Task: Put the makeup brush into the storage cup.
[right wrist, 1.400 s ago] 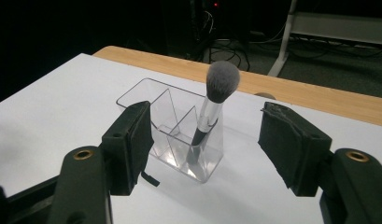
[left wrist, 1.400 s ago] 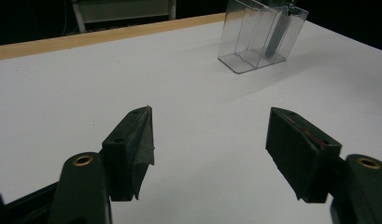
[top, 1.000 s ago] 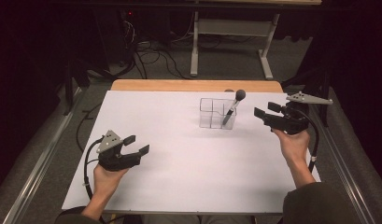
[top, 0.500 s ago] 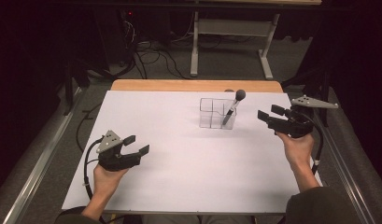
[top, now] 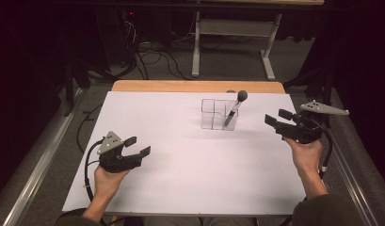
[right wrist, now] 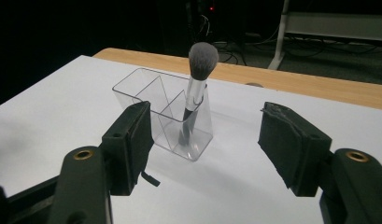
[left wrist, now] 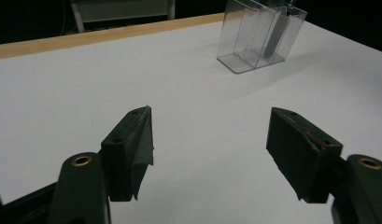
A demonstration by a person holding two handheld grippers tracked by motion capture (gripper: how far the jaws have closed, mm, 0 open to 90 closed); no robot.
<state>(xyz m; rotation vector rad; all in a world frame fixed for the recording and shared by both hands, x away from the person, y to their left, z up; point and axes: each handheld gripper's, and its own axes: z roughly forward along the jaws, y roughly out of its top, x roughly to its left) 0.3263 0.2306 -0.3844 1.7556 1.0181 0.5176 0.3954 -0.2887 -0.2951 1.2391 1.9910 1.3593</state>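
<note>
A clear plastic organiser point(top: 218, 114) with several compartments stands on the white table top point(top: 190, 169), right of centre. A makeup brush point(top: 236, 107) with a grey head leans upright in its right-hand compartment point(right wrist: 191, 126). My right gripper point(top: 276, 118) hovers to the right of the organiser, jaws open and pointing at it, with nothing between them point(right wrist: 205, 149). My left gripper point(top: 137, 146) rests near the front left of the table, open and empty point(left wrist: 209, 140). The organiser point(left wrist: 259, 39) is far ahead of it to the right.
A wooden strip point(top: 195, 86) runs along the table's far edge. Beyond it stand a white desk frame point(top: 232, 42) and loose cables point(top: 152, 56) on the dark floor. Metal rails point(top: 35, 174) flank the table on both sides.
My right gripper has drifted slightly right and down, away from the organiser. The left gripper and the brush have stayed put.
</note>
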